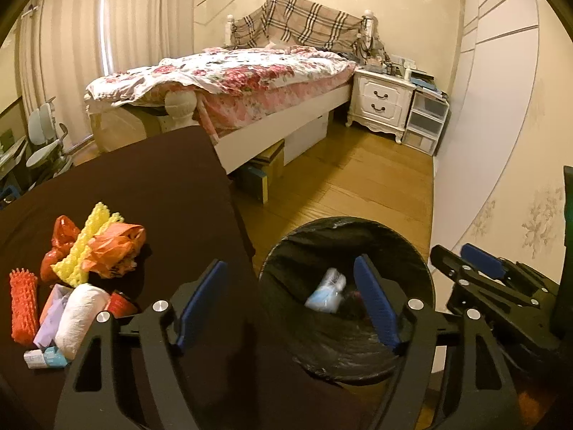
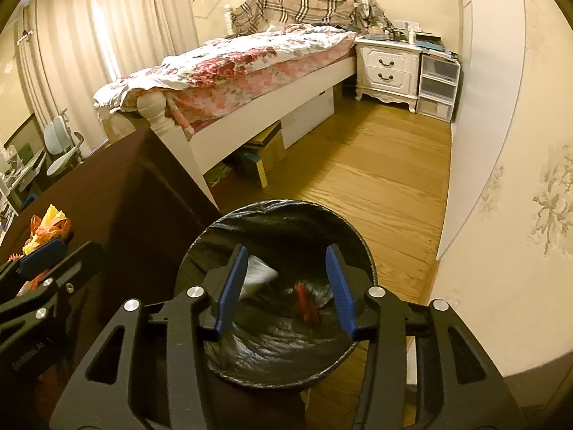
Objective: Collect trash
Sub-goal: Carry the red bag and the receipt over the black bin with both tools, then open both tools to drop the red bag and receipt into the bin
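Observation:
A round bin with a black liner (image 1: 286, 251) (image 2: 215, 225) stands on the wood floor beside a dark brown table (image 1: 143, 179) (image 2: 118, 186). Inside lie a pale blue-white wrapper (image 1: 327, 292) (image 2: 259, 274) and a red item (image 2: 306, 302). On the table sits a trash pile: orange plastic bag (image 1: 114, 247), yellow foam net (image 1: 86, 243), orange foam net (image 1: 23, 308), white paper wad (image 1: 80, 319), small boxes (image 1: 43, 356). My left gripper (image 1: 292, 297) is open and empty, straddling the table edge and bin. My right gripper (image 2: 286, 286) is open and empty above the bin; it also shows in the left wrist view (image 1: 480, 261).
A bed with a floral quilt (image 1: 232, 79) (image 2: 232, 61) stands behind the table, boxes (image 1: 272, 165) beneath it. A white nightstand (image 1: 379, 102) and plastic drawers (image 1: 428, 122) stand at the far wall. A wall (image 2: 501, 179) runs along the right. An office chair (image 1: 46, 139) is at left.

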Tool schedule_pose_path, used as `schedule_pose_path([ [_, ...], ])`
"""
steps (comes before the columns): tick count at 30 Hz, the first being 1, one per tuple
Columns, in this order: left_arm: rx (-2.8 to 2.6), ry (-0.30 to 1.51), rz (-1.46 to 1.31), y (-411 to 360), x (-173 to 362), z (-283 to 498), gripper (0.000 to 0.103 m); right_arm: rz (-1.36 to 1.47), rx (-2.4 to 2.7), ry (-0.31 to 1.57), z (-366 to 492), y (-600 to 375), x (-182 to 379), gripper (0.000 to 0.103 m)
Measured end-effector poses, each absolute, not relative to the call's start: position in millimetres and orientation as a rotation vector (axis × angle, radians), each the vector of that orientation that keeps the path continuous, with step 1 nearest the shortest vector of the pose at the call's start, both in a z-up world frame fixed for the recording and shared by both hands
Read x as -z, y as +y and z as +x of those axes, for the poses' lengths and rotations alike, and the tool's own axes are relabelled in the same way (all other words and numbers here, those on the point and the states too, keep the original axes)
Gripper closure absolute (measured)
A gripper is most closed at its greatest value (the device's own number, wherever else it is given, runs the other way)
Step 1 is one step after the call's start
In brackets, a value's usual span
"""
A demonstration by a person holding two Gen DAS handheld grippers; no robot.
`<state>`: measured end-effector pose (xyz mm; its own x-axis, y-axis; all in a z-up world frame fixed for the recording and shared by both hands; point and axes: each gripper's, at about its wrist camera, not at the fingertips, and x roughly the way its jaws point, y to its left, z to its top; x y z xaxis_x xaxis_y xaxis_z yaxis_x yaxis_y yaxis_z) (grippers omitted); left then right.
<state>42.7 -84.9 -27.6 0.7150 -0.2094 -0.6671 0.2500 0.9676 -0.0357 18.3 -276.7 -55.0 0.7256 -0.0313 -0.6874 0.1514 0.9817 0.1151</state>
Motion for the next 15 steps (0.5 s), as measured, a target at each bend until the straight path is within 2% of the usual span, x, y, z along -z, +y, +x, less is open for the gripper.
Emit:
schedule_pose_path([
  [4, 0.229, 0.745, 0.046, -75.1, 26.9, 39.9, 0.028, 0.163, 0.098, 0.748, 13.6, -272.8, 51.4, 0.048],
  [15, 0.168, 0.730, 0.005, -29.3, 11.2, 17.6, 0.027, 0.125, 0.004, 0.757, -0.7, -230.9, 41.4, 0.047],
])
